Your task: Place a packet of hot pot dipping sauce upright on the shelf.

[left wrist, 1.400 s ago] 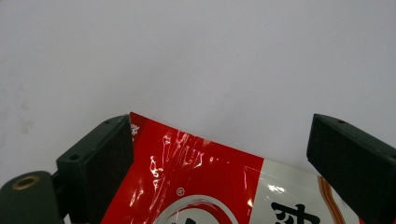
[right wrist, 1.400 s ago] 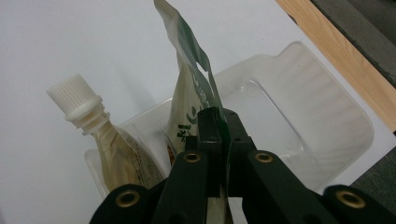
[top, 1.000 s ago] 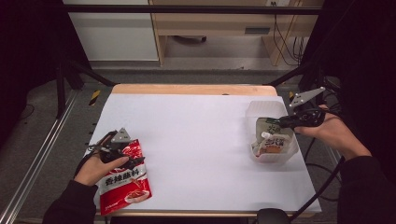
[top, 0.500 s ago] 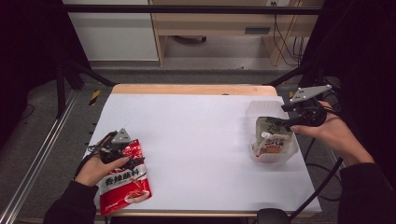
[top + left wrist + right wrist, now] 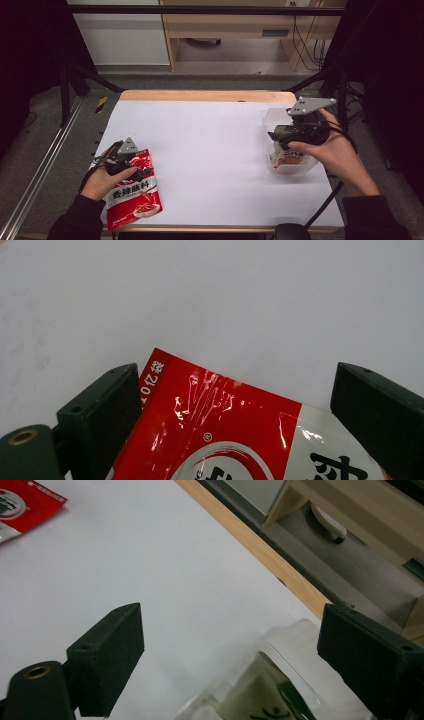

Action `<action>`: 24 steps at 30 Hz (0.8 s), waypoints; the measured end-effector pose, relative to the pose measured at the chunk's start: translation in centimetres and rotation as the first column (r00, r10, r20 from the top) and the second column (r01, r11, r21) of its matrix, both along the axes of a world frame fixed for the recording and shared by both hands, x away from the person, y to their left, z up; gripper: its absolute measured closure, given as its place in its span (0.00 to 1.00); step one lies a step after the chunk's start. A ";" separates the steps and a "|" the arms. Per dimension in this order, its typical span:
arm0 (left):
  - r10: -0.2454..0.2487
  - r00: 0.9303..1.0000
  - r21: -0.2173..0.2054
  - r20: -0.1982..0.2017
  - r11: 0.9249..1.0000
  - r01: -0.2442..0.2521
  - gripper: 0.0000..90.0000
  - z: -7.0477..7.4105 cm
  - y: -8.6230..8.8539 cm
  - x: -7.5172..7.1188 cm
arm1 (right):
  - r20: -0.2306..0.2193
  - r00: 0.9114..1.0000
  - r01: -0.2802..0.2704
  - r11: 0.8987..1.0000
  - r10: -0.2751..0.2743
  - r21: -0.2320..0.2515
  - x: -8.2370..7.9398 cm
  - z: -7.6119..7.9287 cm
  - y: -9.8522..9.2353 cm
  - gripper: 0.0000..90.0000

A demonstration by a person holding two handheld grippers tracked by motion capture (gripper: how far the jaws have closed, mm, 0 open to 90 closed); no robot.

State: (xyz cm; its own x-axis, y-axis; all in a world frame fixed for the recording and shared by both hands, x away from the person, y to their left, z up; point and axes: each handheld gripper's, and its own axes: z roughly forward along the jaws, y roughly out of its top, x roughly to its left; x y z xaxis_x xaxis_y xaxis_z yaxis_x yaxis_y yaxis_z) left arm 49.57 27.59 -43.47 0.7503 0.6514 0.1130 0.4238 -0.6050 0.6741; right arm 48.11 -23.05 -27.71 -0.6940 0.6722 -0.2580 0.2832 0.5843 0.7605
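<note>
With a packet already dropped into the clear bin (image 5: 292, 162) at the desk's (image 5: 210, 150) right side, the right tool (image 5: 276, 136) has just been opening and hangs wide and empty above it, while the left tool (image 5: 112, 159) straddles the red sauce packet's (image 5: 132, 192) top edge, jaws wide, ready to pinch it.

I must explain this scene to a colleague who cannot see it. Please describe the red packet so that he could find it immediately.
Start from the white table and go to its near left corner. There the red packet lies flat, its far end between the open jaws of the left gripper. Its glossy red wrapper with white characters sets it apart from the clear plastic container on the right side.
</note>
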 end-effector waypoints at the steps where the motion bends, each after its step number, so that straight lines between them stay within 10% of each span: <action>1: 0.010 1.000 -0.012 0.007 1.000 -0.010 0.07 0.0 0.2 0.0 | 0.012 1.000 -0.013 1.000 0.013 0.018 -0.6 -0.1 1.2 0.13; 12: 0.052 0.997 -0.013 0.054 0.999 -0.052 0.06 -0.1 1.2 -0.5 | 0.067 0.996 -0.053 0.999 0.054 -0.008 -2.5 -1.4 6.4 0.11; 24: 0.095 0.991 -0.035 0.094 0.995 -0.092 0.06 0.6 3.2 -0.9 | 0.002 0.998 -0.065 0.998 0.065 0.007 -2.3 -5.8 9.6 0.11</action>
State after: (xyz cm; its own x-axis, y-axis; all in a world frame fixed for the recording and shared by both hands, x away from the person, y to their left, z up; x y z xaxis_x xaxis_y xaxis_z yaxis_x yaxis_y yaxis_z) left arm 48.67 30.80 -42.90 0.6729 0.7222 0.1598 0.4102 -0.5442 0.7318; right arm 45.80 -13.46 -33.50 -0.7359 0.6274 -0.2547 0.2434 0.5961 0.7651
